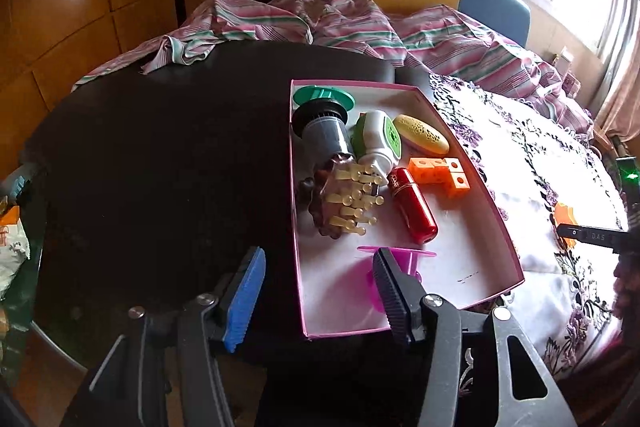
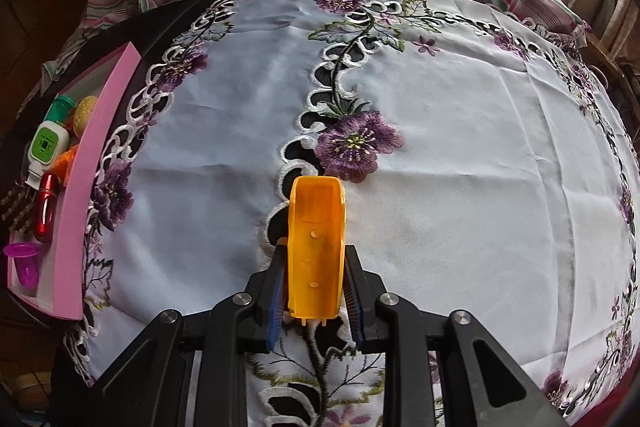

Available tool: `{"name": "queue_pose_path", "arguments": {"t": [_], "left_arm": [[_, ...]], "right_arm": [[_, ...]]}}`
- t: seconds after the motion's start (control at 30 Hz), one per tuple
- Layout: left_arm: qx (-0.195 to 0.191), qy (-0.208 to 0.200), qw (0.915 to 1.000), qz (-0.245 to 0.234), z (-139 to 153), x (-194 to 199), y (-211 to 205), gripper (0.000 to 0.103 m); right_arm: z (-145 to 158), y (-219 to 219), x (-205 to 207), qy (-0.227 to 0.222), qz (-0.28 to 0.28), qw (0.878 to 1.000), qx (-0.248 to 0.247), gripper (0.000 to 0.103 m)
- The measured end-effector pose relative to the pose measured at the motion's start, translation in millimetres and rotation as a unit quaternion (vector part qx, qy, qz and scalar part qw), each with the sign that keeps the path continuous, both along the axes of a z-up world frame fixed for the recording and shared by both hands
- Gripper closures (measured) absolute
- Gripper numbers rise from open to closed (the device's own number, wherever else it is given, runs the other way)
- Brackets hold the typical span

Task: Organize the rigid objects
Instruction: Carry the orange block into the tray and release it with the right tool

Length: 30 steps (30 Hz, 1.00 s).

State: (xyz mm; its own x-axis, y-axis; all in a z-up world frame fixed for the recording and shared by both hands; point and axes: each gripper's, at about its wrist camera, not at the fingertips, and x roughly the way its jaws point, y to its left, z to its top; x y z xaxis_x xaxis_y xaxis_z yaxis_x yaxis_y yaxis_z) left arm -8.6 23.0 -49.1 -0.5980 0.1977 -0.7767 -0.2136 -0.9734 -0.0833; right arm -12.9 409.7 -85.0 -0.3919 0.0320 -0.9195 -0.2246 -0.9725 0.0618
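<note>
Both tongs show: left tongs (image 1: 320, 287) gape, half-hiding a magenta spool (image 1: 402, 261); right tongs (image 2: 314, 291) clamp an orange piece (image 2: 316, 247).

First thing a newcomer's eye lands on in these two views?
Probably the orange plastic piece, clamped in the right gripper above the white floral tablecloth. Next, the pink box on the dark table, crowded with bright items such as a red cylinder, with the left gripper open at its near end.
</note>
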Motion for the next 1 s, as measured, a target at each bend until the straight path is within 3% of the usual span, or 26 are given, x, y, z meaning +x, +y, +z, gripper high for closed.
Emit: {"name": "queue_pose_path", "arguments": {"t": [0.27, 0.53, 0.7, 1.0], "left_arm": [[0.005, -0.002, 1.0, 0.007, -0.6, -0.3, -2.2, 0.043], [0.012, -0.009, 0.9998, 0.016, -5.4, -2.4, -9.0, 0.043], [0.017, -0.001, 0.9992, 0.035, -5.2, -3.1, -20.6, 0.043], [0.016, -0.001, 0.9981, 0.06, -6.3, -6.3, -35.4, 0.042]], "right_arm": [[27.7, -61.5, 3.4, 0.049, 0.052, 0.996, -0.046, 0.078], [53.7, -137.9, -2.8, 0.087, 0.123, 0.984, -0.099, 0.078], [54.9, -174.8, -9.5, 0.085, 0.146, 0.979, -0.116, 0.078], [16.9, -200.1, -44.8, 0.031, 0.127, 0.987, -0.091, 0.078]]}}
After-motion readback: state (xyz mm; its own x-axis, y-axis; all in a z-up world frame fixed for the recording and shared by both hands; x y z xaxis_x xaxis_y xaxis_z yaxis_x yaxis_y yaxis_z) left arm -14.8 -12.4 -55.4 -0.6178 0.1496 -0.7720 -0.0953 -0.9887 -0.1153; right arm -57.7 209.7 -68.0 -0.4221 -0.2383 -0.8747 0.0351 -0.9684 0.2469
